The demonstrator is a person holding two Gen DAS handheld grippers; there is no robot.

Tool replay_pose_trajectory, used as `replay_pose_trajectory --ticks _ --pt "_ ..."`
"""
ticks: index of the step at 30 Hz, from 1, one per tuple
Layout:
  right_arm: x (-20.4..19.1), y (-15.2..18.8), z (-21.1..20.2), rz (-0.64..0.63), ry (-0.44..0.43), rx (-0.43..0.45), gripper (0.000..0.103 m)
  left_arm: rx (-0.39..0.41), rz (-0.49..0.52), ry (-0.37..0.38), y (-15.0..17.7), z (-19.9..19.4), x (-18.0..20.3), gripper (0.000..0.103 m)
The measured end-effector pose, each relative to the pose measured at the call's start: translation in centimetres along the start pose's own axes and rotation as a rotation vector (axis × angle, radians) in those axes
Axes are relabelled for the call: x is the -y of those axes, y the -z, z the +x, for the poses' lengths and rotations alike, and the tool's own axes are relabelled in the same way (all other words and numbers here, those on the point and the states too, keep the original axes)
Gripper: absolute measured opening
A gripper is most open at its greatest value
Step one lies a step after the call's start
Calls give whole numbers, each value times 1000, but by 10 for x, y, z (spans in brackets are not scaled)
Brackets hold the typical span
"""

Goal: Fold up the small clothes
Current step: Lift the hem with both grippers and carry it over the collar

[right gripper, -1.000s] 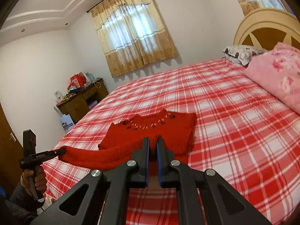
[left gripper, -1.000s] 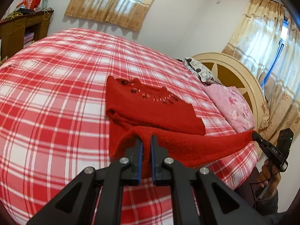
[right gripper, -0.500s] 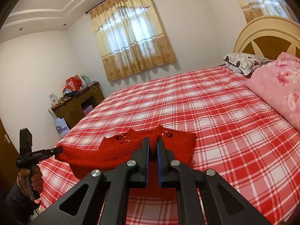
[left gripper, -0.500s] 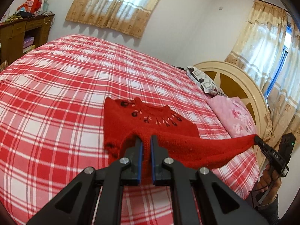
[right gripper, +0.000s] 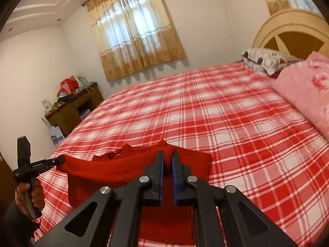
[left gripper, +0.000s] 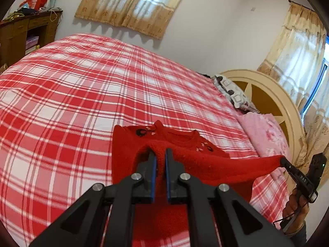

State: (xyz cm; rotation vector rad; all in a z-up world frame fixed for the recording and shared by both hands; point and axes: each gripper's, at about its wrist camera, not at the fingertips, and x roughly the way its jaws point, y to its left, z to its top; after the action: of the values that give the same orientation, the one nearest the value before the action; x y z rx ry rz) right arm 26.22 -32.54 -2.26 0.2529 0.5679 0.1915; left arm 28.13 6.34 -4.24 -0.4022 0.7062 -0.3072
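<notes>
A small red knit sweater with dark embroidery near its neck lies on the red plaid bed. Its near hem is lifted off the bed and stretched between both grippers. My left gripper is shut on the hem's left corner. My right gripper is shut on the hem's right corner; it also shows at the right of the left wrist view. In the right wrist view the sweater spans to the left gripper at the far left. The raised hem hides most of the sweater's body.
A pink pillow and a patterned pillow lie against the cream headboard at the right. A dark wooden desk with clutter stands at the far left. Curtained windows line the far wall.
Both grippers have carried the held hem higher and farther forward over the sweater toward its neck. The raised hem now covers more of the embroidered front.
</notes>
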Motion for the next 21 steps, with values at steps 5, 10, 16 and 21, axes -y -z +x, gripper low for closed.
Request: replay_pose_trajectory --ticks 5,10,16,21 --pt "13 8 51 19 19 -94 7 -61 -11 -33 -1 40 -12 8" --pt "29 20 100 35 53 -190 7 -119 0 -100 6 79 -25 8" --pt "44 17 137 66 89 -231 10 -142 40 -167 4 106 -27 15" --pt "44 10 140 98 101 -207 37 -73 -16 -229 -13 103 -44 28"
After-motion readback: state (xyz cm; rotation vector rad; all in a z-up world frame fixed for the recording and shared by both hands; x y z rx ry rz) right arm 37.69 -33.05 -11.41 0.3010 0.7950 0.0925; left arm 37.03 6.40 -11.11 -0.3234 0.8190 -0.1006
